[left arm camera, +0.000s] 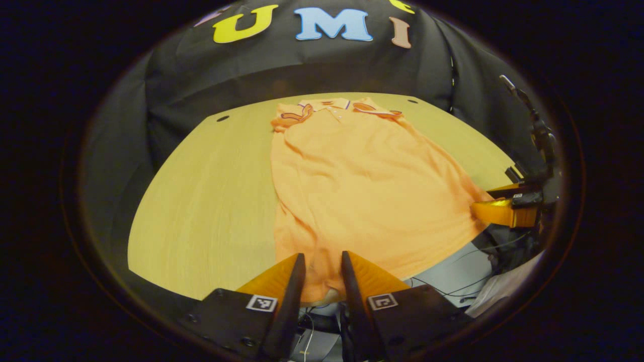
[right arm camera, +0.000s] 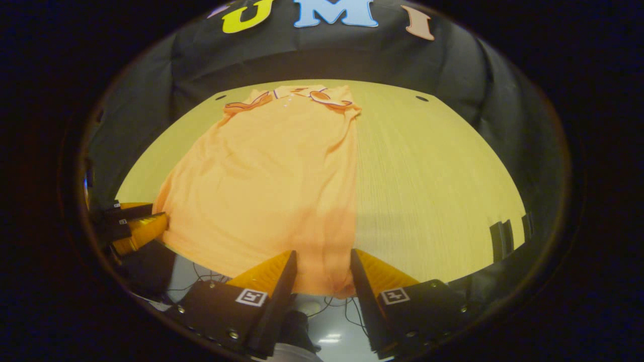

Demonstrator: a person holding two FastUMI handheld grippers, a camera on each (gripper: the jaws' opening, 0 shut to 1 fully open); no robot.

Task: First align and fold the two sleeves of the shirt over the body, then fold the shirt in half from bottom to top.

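— Where does the shirt [left arm camera: 352,186] lie?

— Spread lengthwise on the desk [left arm camera: 201,201], collar [left arm camera: 327,105] toward the far edge, hem hanging just over the near edge.

— And the sleeves?

— Both appear turned in over the body: the trimmed cuffs [left arm camera: 297,115] sit up beside the collar, and the shirt's outline is a narrow strip with nearly straight sides. So the sleeve part of the task looks done as things lie.

— The bottom-to-top fold?

— Not there. The hem is at the near edge, well apart from the collar, and the body lies at full length.

— The grippers?

— Each sits at a hem corner. The left gripper [left arm camera: 323,274] has its fingers narrowly parted with cloth between them; the right gripper [right arm camera: 322,274] likewise, a little wider. Whether the fingers actually press the fabric I cannot tell.

— What remains, then?

— By my judgement, carrying the hem to the collar.
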